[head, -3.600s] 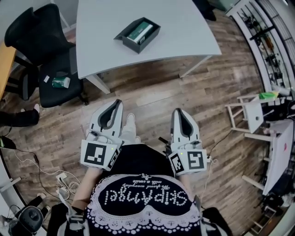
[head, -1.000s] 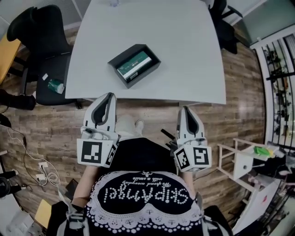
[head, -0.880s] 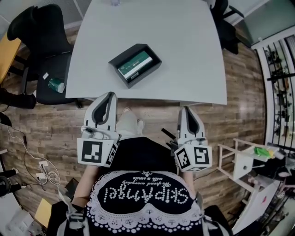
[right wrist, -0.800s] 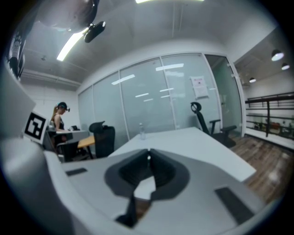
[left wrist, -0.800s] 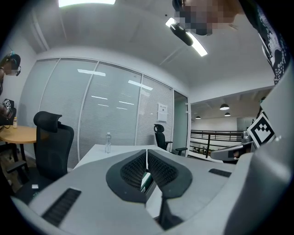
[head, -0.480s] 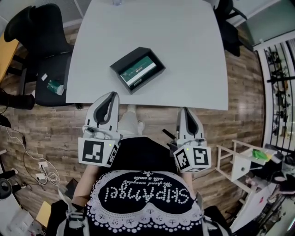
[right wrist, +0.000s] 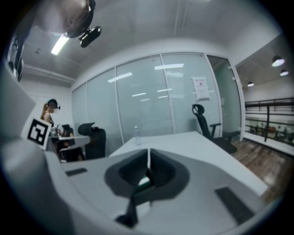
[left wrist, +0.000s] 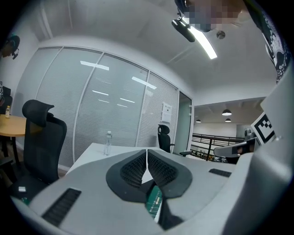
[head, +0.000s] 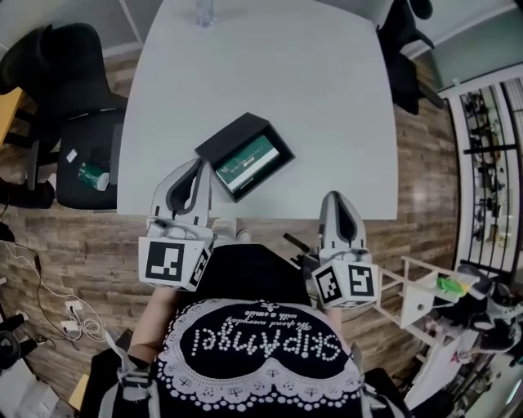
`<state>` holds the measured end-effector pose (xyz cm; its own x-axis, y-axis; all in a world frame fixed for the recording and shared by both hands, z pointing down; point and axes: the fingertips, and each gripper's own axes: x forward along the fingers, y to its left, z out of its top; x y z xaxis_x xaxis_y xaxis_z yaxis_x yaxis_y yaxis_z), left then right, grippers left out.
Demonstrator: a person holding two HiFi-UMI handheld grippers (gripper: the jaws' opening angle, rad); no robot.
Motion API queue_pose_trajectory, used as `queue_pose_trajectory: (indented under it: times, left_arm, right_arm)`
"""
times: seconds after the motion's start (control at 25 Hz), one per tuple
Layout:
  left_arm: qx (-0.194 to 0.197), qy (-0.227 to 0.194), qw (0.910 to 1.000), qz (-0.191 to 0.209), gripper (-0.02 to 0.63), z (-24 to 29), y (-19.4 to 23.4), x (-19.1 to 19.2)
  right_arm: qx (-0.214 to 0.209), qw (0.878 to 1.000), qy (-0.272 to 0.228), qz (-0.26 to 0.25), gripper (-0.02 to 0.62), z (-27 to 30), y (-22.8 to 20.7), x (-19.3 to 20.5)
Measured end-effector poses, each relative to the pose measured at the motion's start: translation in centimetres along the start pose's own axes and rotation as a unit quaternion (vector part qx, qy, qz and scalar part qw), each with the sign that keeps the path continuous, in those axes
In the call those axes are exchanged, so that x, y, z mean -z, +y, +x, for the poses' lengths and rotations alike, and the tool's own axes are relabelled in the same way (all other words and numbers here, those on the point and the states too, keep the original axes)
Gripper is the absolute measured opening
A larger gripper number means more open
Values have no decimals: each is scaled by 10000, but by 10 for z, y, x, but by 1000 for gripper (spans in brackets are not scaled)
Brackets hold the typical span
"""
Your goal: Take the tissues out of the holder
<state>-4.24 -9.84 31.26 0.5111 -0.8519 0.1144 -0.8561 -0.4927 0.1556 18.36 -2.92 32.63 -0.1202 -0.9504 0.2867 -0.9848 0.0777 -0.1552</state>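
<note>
I've got both hand-held grippers low in the head view, pointing at the near edge of the white bench (head: 270,73). The left hand-held gripper (head: 198,163) has its tip over the bench edge; the right hand-held gripper (head: 333,197) has its tip right at that edge.

Left gripper view: left hand-held gripper (left wrist: 147,154) has its jaws pressed together, just a thin seam between the ribbed pads, nothing gripped. Right gripper view: right hand-held gripper (right wrist: 149,158) is the same, jaws closed on themselves and empty.

The black holder (head: 222,139) sits on the bench close to the near edge, turned at an angle; the green tissues (head: 252,159) lie inside it, not taken out. The holder is just beyond and to the right of the left tip, near but apart as far as I can tell. It sits well left of the right tip, so between the two but much closer to the left.

In the left gripper view a strip of the tissues (left wrist: 154,204) shows below the closed jaws. In the right gripper view a bit of green shows behind the jaw tips, too blurred to say more.

A water bottle (head: 203,11) stands upright at the far side of the bench, well away from the holder. A black chair (head: 73,90) stands off the bench's left side on the wood floor (head: 65,237).
</note>
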Motion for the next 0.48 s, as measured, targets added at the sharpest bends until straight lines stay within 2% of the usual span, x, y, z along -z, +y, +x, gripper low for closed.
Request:
queue_pose_trajectory:
  times: [0.48]
  left_arm:
    - [57,390,9992,-60,31,32,22,18]
  right_arm:
    - [-97,9996,225,122,37,43,7,7]
